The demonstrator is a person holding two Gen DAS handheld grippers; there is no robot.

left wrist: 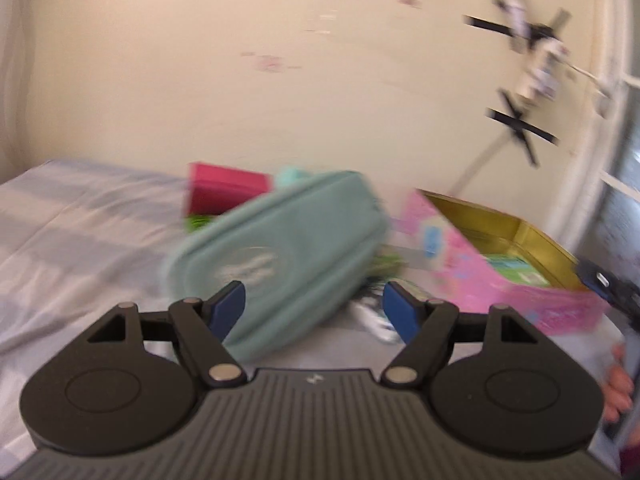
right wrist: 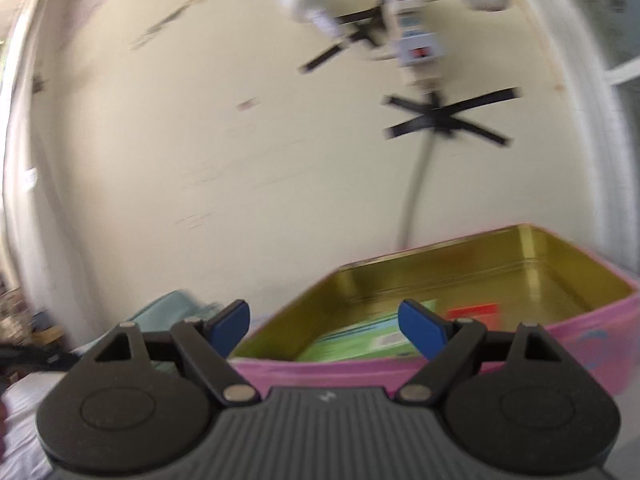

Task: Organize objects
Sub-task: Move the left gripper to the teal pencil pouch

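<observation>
Two grippers here, both with jaws apart and nothing clamped. The left gripper point(left wrist: 313, 308) has its blue pads point(left wrist: 228, 306) spread; a teal pouch point(left wrist: 280, 256) sits tilted right in front of it, its lower end overlapping the left pad in the view, but the shot is blurry so I can't tell if it actually touches, and the right pad is clear of it. The pouch lies on a pale sheet point(left wrist: 80, 232), just left of the pink tin point(left wrist: 516, 284), which is the landmark here. Between pouch and tin there's some small green-and-white clutter point(left wrist: 380, 312), too smeared to name. Behind the pouch, further left of the tin, is a magenta box point(left wrist: 224, 188). The right gripper point(right wrist: 324, 326) hovers at the tin's point(right wrist: 592, 340) near wall, wide open, pointing over the rim into its gold inside, where a green packet point(right wrist: 360, 340) and something red point(right wrist: 472, 314) lie on the bottom. On the wall above the tin, a power strip point(right wrist: 416, 36) is held up by black tape crosses point(right wrist: 444, 116).
</observation>
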